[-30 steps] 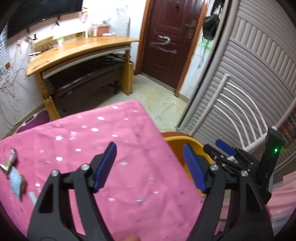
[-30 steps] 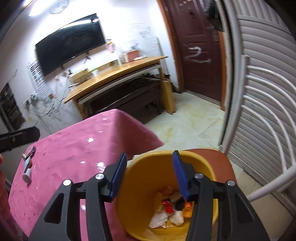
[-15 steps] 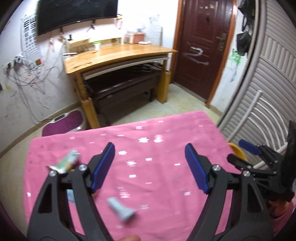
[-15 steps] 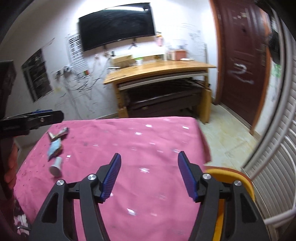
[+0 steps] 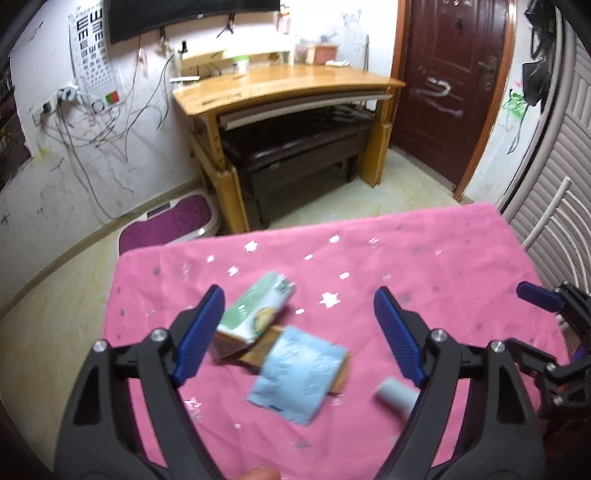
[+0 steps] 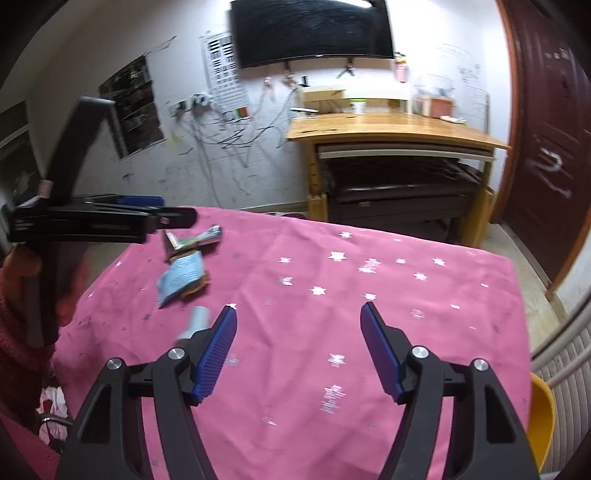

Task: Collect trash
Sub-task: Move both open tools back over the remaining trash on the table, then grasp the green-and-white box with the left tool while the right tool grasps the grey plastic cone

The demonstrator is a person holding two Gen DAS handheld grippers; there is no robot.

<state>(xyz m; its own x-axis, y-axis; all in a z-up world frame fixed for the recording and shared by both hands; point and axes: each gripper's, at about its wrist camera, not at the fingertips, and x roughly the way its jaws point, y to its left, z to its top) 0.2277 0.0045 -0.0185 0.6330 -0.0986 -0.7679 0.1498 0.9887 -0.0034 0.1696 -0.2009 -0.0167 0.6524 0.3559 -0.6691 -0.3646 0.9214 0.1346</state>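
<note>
Lower centre, the left gripper [image 5: 299,332] and right gripper [image 6: 298,349] are opening, both empty; green carton [image 5: 255,312], blue packet [image 5: 299,373] and grey tube [image 5: 395,397] remain uncollected.

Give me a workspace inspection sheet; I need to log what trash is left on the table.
Surface: pink star-print tablecloth.
Job's things: green wrapper, light blue packet overlapping a brown wrapper, grey tube; yellow bin at the table's edge.
Clutter: nothing seen.
Grippers: left gripper opening, empty, over the wrappers; right gripper opening, empty.
Cables: loose wires on the wall.
Surroundings: wooden desk, dark door, wall screen.
</note>
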